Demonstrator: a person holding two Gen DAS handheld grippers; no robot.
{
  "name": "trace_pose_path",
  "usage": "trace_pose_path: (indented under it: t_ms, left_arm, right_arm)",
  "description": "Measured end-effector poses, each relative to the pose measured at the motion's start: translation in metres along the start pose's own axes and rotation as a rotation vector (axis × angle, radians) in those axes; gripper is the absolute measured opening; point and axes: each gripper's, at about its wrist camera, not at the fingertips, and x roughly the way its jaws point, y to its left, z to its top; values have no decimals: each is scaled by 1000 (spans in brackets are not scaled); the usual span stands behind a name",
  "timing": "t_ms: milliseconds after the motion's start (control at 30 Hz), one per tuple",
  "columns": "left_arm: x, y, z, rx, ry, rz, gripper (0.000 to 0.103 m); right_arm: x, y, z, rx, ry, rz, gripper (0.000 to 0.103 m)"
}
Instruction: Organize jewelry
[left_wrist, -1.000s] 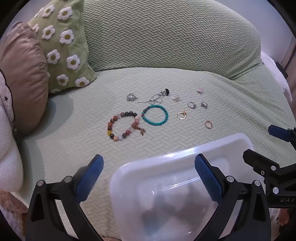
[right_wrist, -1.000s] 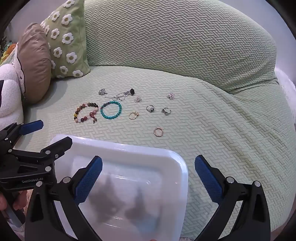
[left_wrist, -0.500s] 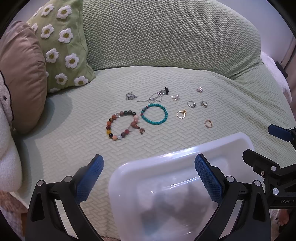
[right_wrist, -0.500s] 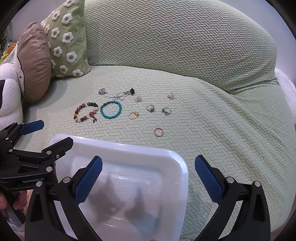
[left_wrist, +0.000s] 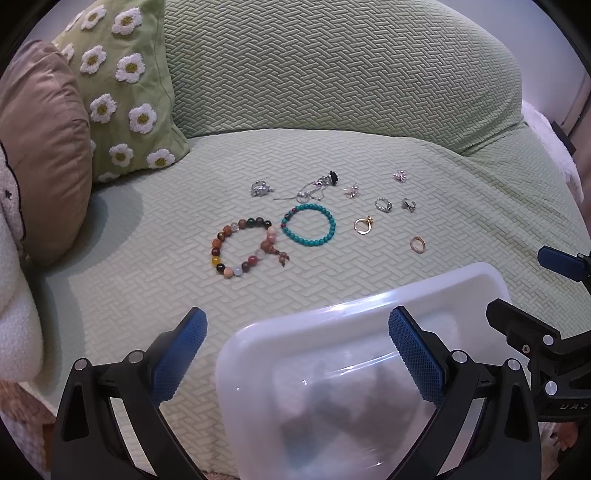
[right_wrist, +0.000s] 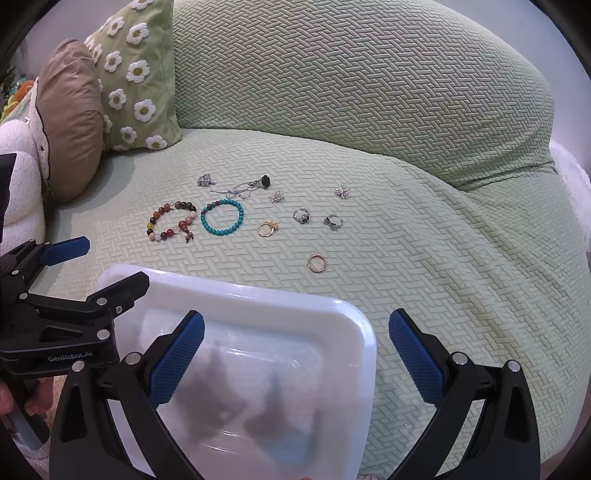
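Jewelry lies on the green sofa seat: a brown bead bracelet, a turquoise bracelet, a silver chain with a black stone, several rings and charms, a gold stone ring and a plain gold ring. A white plastic tray sits at the seat's front edge. My left gripper and my right gripper hover over the tray, both open and empty, short of the jewelry.
A daisy cushion and a brown cushion lean at the left. The sofa backrest rises behind the jewelry. Each gripper shows in the other's view, the right one and the left one.
Both views have shifted slightly; the left gripper has crept a little to the right. Nothing was taken hold of or let go.
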Motion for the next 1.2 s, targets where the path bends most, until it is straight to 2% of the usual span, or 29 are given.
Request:
trace_pose_path:
  t_ms: [1200]
  left_arm:
    - [2, -3, -1, 4, 6, -1, 95]
  right_arm:
    - [-2, 3, 0, -19, -2, -24, 99]
